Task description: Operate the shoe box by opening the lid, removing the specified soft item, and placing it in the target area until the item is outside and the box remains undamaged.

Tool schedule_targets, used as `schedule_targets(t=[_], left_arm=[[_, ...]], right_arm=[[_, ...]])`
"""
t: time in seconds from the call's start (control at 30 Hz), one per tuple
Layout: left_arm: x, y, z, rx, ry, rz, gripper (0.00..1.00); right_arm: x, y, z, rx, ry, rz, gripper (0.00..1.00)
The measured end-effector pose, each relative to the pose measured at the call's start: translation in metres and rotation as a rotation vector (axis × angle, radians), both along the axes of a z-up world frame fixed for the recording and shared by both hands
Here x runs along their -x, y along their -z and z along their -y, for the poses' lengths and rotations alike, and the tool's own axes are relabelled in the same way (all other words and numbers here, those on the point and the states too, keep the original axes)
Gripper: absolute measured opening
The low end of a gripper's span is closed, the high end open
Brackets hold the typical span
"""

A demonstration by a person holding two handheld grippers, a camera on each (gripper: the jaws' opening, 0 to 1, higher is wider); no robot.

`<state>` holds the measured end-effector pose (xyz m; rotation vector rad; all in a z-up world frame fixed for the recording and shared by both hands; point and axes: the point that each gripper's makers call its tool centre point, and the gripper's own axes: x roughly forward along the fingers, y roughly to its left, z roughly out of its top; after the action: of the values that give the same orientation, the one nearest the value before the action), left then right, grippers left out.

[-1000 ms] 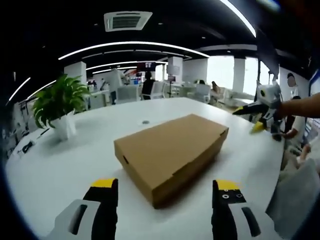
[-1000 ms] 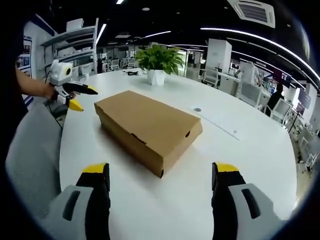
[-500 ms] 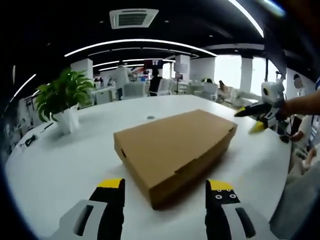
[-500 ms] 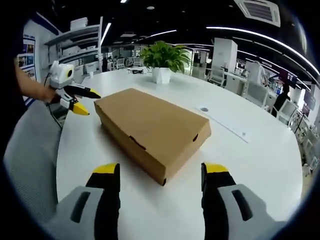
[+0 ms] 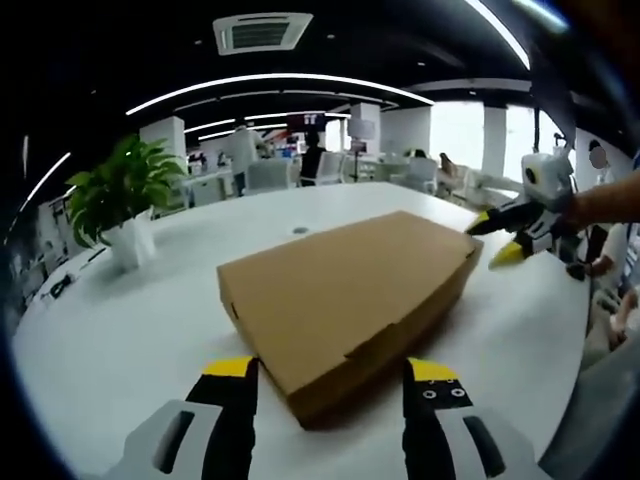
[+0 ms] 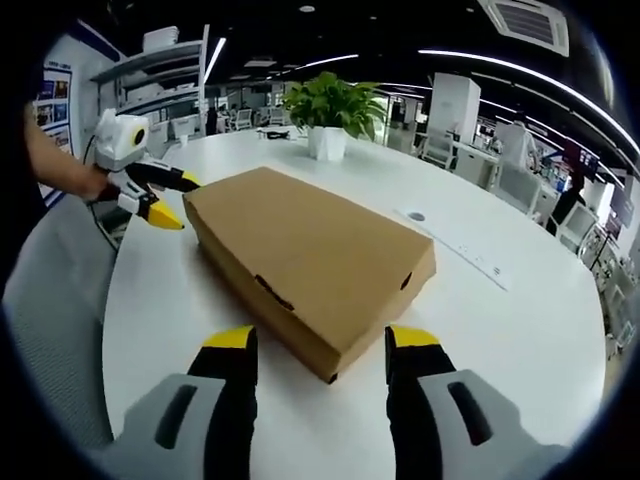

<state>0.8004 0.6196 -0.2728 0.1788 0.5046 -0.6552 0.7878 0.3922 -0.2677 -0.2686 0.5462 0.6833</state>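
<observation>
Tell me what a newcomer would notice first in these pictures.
The closed brown shoe box lies flat in the middle of the round white table. The left gripper and right gripper each point at a box corner, jaws open. A potted plant stands on the table beyond the box.

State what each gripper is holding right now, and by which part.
Nothing is held. The left gripper and the right gripper are both open, fingers spread near opposite ends of the closed shoe box, with no contact visible.
</observation>
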Motion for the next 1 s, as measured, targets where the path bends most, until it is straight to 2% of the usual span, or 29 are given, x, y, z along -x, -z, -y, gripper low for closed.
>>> schedule_targets(t=[0.17, 0.27, 0.57, 1.0], left_arm=[[-0.002, 0.001, 0.001, 0.000, -0.017, -0.008, 0.59], [-0.004, 0.002, 0.000, 0.003, -0.031, -0.013, 0.58], [-0.011, 0.006, 0.000, 0.021, -0.078, -0.029, 0.58], [-0.010, 0.006, 0.000, 0.045, -0.078, -0.019, 0.57]], right_arm=[[-0.008, 0.004, -0.002, 0.011, 0.008, 0.001, 0.43], [-0.012, 0.002, 0.003, 0.004, 0.043, 0.003, 0.41], [-0.012, 0.006, 0.002, -0.011, 0.054, -0.013, 0.42], [-0.012, 0.010, 0.000, -0.051, 0.089, -0.027, 0.41]])
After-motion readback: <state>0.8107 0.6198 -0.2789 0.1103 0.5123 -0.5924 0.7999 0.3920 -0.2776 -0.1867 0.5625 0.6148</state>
